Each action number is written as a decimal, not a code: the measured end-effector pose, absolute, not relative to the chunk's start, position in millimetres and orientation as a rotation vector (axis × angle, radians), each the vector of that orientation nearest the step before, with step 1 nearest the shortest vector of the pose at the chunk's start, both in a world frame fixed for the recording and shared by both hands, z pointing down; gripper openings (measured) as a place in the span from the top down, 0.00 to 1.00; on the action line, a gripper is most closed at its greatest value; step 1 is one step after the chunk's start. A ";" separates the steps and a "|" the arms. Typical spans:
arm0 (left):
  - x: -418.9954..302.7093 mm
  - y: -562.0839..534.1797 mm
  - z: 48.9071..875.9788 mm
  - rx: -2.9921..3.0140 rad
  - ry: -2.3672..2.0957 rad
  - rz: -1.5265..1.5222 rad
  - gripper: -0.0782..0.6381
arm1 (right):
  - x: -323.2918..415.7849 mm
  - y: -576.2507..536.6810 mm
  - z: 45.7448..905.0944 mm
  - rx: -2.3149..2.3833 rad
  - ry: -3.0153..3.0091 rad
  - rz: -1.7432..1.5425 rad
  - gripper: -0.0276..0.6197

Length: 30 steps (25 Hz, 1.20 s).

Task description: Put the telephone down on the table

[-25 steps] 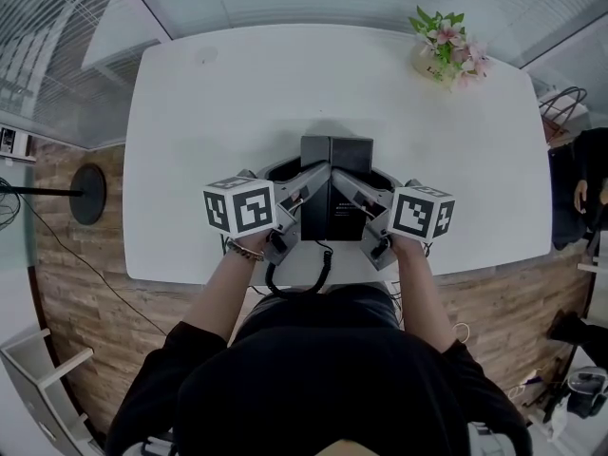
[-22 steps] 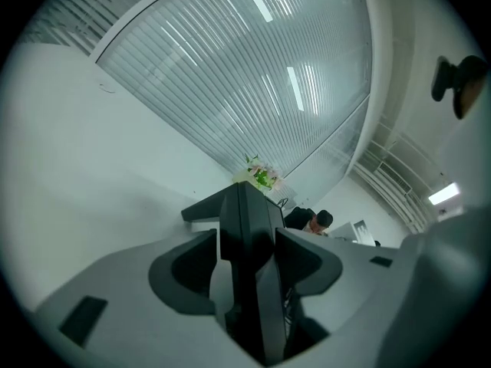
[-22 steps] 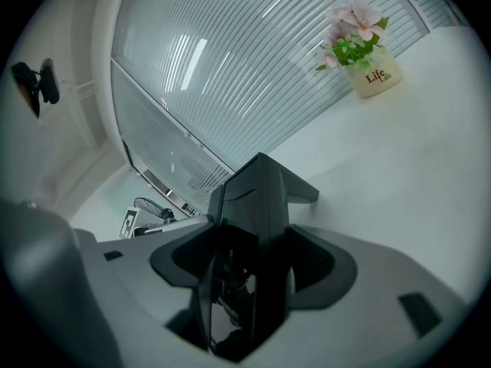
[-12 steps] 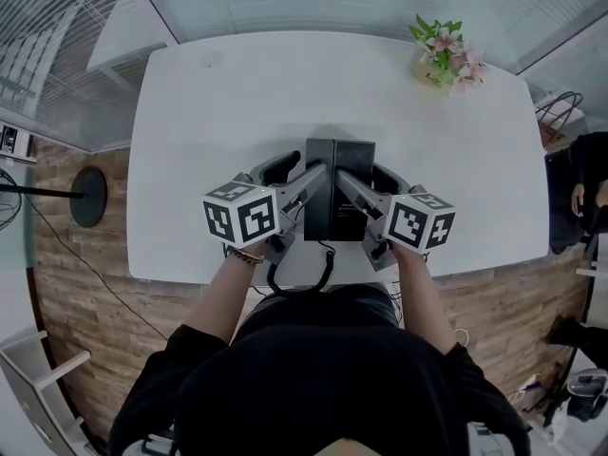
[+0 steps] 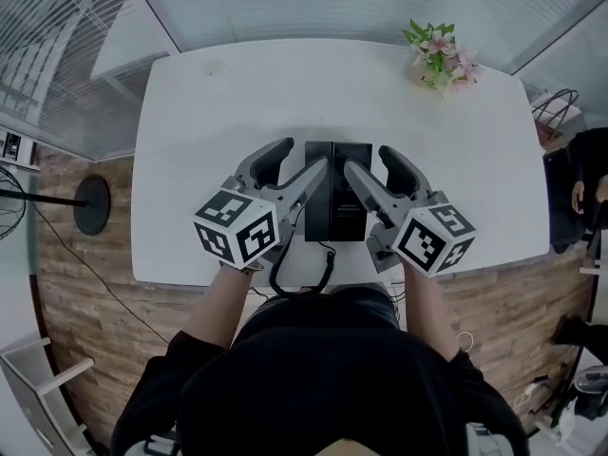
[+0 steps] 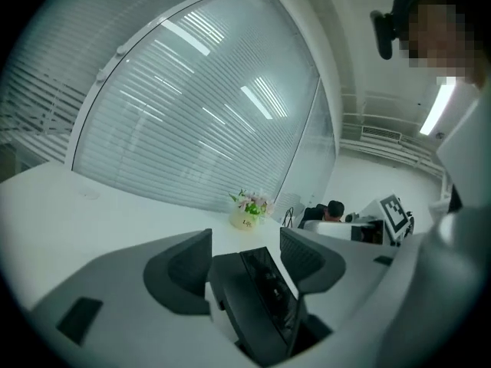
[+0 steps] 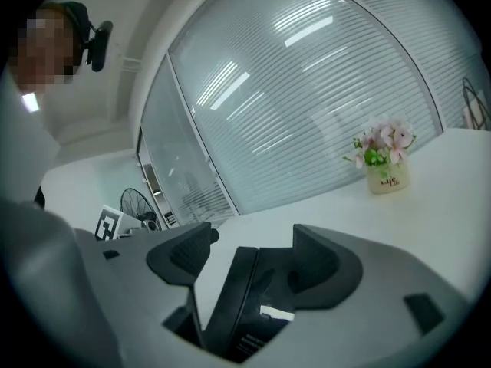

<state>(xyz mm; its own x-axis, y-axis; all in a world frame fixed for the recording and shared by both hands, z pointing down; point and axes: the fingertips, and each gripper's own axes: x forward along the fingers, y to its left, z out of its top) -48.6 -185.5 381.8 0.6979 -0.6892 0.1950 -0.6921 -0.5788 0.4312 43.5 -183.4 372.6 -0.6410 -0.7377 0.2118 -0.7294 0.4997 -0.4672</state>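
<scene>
The black telephone (image 5: pixel 337 198) lies flat on the white table (image 5: pixel 237 93) near its front edge, and its coiled cord (image 5: pixel 321 272) hangs over that edge. My left gripper (image 5: pixel 296 160) hovers over the phone's left side with its jaws spread wide. Over the right side, my right gripper (image 5: pixel 372 160) is open just as wide. Both pairs of jaws have just been opening, and no pad touches the phone. The phone (image 6: pixel 261 297) shows low between the left gripper (image 6: pixel 245 255) jaws, apart from them. It (image 7: pixel 245 305) also sits below the right gripper (image 7: pixel 253 255).
A small pot of pink flowers (image 5: pixel 439 55) stands at the table's far right corner. Glass walls with blinds run behind the table. A fan stand (image 5: pixel 90 198) is on the wooden floor at the left, and a seated person (image 5: pixel 579 188) is at the right edge.
Both grippers have lifted up off the telephone and rolled outwards, their jaws spreading wider. The telephone has stayed where it lay on the table.
</scene>
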 end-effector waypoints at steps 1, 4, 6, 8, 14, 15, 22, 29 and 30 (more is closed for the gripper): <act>-48.6 -184.4 375.5 2.444 -1.068 -0.001 0.51 | 43.2 -182.1 363.5 -1.312 2.698 -0.804 0.46; -49.6 -181.8 355.7 2.500 -1.098 -0.043 0.51 | 40.6 -177.4 337.3 -1.273 2.691 -0.708 0.46; -50.2 -179.8 344.3 2.535 -1.127 -0.071 0.51 | 38.7 -173.2 323.2 -1.253 2.702 -0.619 0.46; -49.7 -177.0 334.9 2.564 -1.147 -0.091 0.52 | 37.9 -168.9 310.7 -1.244 2.714 -0.522 0.46; -50.1 -170.8 309.7 2.643 -1.196 -0.122 0.54 | 38.8 -163.4 282.8 -1.232 2.702 -0.361 0.48; -50.6 -169.9 305.9 2.657 -1.207 -0.123 0.54 | 38.8 -162.9 278.8 -1.226 2.696 -0.344 0.49; -52.1 -166.0 287.9 2.705 -1.252 -0.122 0.55 | 35.3 -160.2 259.6 -1.217 2.708 -0.227 0.50; -54.1 -165.5 279.0 2.724 -1.276 -0.138 0.59 | 39.2 -160.3 249.4 -1.250 2.694 -0.136 0.57; -54.4 -165.6 277.1 2.728 -1.282 -0.142 0.60 | 40.6 -160.7 248.6 -1.267 2.694 -0.114 0.59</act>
<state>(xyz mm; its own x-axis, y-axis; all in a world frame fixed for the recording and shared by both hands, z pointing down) -54.4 -165.6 277.1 0.6358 -0.7712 -0.0319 -0.7596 -0.6324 0.1517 40.6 -160.7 248.6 -0.6274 -0.7704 -0.1137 -0.7580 0.6376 -0.1375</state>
